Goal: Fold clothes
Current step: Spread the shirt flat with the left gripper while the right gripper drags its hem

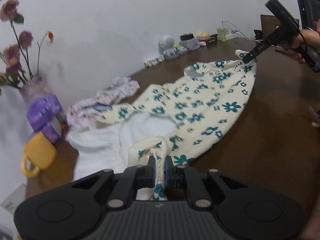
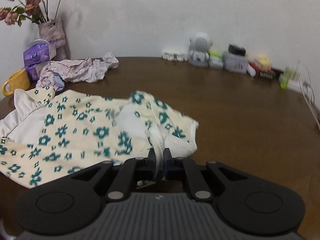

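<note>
Plain white wall (image 2: 160,10) behind a dark brown wooden table (image 2: 240,120) — soft, even indoor light.

Soft printed cloth on a dark, faintly glossy wood-look surface (image 2: 230,108).

The cream floral garment (image 2: 80,128) looks like matt knit cotton with a white fleecy lining and a ribbed hem; behind it lies a crumpled thin pink cloth (image 2: 80,70). Left of the garment stand a smooth glossy yellow mug (image 2: 17,81) and shiny purple tissue packs (image 2: 38,56). The matt black plastic grippers carry small metal pins.
</note>
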The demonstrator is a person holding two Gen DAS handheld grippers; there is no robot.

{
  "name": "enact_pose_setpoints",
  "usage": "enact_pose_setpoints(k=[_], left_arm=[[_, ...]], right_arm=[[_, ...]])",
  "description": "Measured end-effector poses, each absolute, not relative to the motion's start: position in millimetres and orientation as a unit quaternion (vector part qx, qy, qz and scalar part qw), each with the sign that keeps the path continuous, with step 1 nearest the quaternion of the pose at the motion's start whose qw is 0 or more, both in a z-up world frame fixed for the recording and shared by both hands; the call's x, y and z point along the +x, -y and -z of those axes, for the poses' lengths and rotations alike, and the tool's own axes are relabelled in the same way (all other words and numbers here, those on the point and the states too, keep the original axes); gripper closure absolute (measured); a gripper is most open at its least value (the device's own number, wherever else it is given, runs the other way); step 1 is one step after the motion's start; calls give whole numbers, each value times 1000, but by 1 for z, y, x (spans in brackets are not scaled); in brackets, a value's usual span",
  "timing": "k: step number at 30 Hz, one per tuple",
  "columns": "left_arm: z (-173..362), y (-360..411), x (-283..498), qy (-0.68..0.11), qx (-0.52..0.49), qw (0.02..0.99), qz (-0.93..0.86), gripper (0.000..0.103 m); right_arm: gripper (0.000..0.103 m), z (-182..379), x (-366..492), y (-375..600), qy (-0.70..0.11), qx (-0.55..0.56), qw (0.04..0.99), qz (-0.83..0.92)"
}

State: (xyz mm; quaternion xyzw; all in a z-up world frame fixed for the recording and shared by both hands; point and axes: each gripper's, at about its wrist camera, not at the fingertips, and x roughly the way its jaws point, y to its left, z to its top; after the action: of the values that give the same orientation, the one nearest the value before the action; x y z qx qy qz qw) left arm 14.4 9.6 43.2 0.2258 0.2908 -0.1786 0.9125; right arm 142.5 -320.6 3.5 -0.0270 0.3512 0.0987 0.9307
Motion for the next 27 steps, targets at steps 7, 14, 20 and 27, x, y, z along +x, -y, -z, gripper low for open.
enact_pose_setpoints(k=[7,14,20,27], left_arm=[[-32,-21,15,-332,200,902,190,93],[-56,-38,10,-324,148,915,189,51],[-75,-51,33,-329,93,923,176,37],[-53,-43,64,-374,103,904,182,37]], right_arm=[[93,15,127,338,-390,3,916,-95],[68,-16,98,354,-352,33,930,-102],[57,-31,113,320,-352,-5,925,-145],[56,-6,171,280,-414,-78,894,-154]])
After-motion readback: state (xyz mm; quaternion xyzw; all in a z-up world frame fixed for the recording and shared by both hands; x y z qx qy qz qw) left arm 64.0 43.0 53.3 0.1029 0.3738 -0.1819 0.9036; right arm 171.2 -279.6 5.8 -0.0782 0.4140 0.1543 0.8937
